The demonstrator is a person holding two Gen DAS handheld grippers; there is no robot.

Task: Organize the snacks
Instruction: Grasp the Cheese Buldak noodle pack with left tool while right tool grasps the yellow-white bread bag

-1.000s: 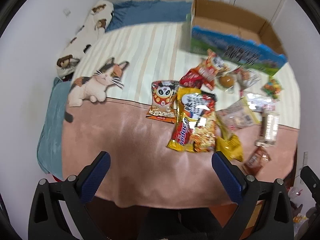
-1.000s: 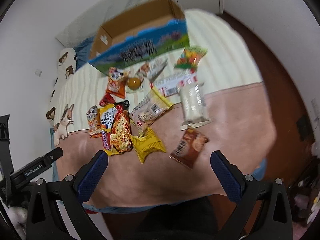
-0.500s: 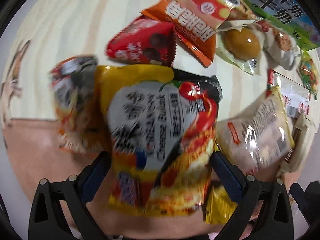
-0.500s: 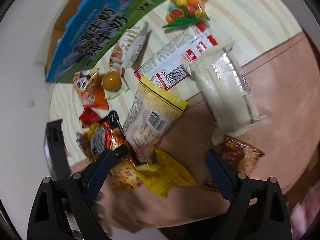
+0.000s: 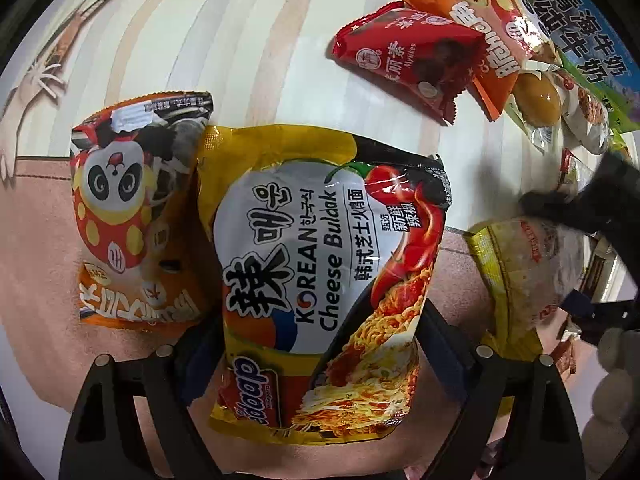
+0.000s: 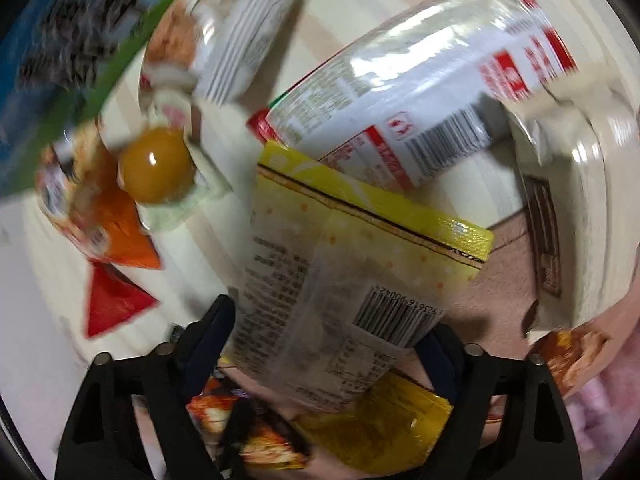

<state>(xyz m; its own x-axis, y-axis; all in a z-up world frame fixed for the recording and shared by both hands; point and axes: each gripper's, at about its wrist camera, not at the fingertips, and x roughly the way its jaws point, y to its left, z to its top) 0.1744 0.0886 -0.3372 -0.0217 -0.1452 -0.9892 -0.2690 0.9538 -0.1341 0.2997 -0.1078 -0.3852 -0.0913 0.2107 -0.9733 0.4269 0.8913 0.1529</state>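
While the left gripper (image 5: 320,344) points straight down at the bed, its jaws are closing around a glossy yellow noodle packet (image 5: 320,280) that lies flat between them, printed with "Korean Cheese Buldak" and a picture of red-sauced noodles. Its dark blue pads (image 5: 440,344) sit at the packet's two long edges near its lower end; whether they already press the crinkled film cannot be told. Just left of the noodles, partly tucked under them, lies an orange panda snack bag (image 5: 136,216) with a torn-looking top seam. Both rest where a soft pinkish-brown blanket (image 5: 36,264) meets a cream striped sheet (image 5: 240,40). Farther off to the right are a puffy red chocolate pouch (image 5: 408,60) with zigzag seams, an orange packet (image 5: 492,48) overlapping it, and a smooth brown egg (image 5: 536,96) sealed in clear plastic, all close to the printed blue-and-green carton wall (image 5: 580,40).

Seen through the blurred right wrist view, the right gripper (image 6: 324,340) is also closing, with a translucent bag with a yellow header strip (image 6: 340,272) between its fingers, barcode side up; contact is not clear. Beyond it lies a shiny white wrapper with red print (image 6: 420,92), and at the right a rigid clear plastic tray pack (image 6: 580,200). A crumpled yellow foil packet (image 6: 380,428) lies nearest, under the bag.
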